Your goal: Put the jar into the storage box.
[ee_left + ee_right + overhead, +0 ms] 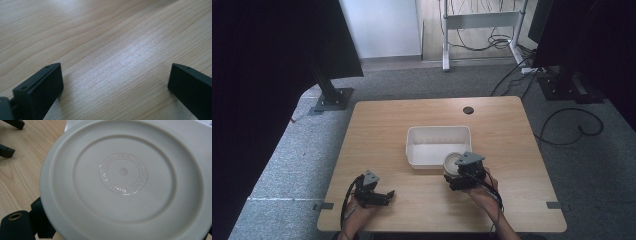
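Observation:
A round white container with embossed lettering on its flat face is tilted at the front right corner of a white rectangular tub. My right gripper is shut on it, and one black jaw shows at the disc's lower left in the right gripper view. The tub looks empty. Near the table's front left, my left gripper rests open, with bare wood between its jaws in the left gripper view. Its fingertips also show at the far left of the right gripper view.
The wooden table has a dark cable hole near its far edge. Black stands and cables lie on the grey carpet around it. A white frame stands behind.

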`<move>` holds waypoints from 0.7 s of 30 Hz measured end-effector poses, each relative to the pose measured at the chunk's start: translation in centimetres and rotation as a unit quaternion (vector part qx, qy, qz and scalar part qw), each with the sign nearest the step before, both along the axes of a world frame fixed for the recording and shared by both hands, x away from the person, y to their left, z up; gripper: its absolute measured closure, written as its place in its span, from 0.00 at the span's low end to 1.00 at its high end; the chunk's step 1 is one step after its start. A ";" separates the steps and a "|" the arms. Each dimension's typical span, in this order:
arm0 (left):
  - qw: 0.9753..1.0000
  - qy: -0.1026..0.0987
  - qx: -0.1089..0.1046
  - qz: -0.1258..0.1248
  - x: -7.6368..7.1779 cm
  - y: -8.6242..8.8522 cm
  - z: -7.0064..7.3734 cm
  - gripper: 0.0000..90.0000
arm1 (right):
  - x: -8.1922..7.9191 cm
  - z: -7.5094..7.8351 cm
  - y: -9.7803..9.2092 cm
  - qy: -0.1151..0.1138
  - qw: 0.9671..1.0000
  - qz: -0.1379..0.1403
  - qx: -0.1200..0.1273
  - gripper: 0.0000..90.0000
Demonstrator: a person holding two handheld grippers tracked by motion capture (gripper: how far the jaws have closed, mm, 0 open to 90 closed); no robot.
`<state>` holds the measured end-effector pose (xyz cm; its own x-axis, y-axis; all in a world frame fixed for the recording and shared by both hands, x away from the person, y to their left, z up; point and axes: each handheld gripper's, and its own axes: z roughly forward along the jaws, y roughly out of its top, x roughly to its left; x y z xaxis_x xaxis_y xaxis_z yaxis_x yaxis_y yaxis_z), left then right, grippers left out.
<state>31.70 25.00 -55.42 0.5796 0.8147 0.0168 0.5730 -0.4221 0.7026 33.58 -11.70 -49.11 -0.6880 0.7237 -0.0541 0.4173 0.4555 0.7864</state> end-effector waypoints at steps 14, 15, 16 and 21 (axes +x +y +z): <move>1.000 0.000 -0.001 0.000 0.0 0.0 0.0 0.00 | 1.2 0.6 1.8 -0.004 1.000 0.006 0.000 0.10; 1.000 0.000 -0.001 0.000 0.0 0.0 0.0 0.00 | 1.3 0.6 1.9 -0.004 1.000 0.006 -0.001 0.10; 1.000 0.000 -0.001 0.000 0.0 0.0 0.0 0.00 | 1.4 0.6 2.0 -0.004 1.000 0.007 -0.001 0.10; 1.000 0.000 0.001 -0.001 0.0 0.0 0.0 0.00 | 1.9 0.7 2.5 -0.006 1.000 0.005 -0.002 0.10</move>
<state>31.70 25.02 -55.41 0.5816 0.8133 0.0178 0.5722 -0.4245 0.7017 35.53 -9.19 -48.37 -0.6946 0.7165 -0.0650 0.4036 0.4628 0.7893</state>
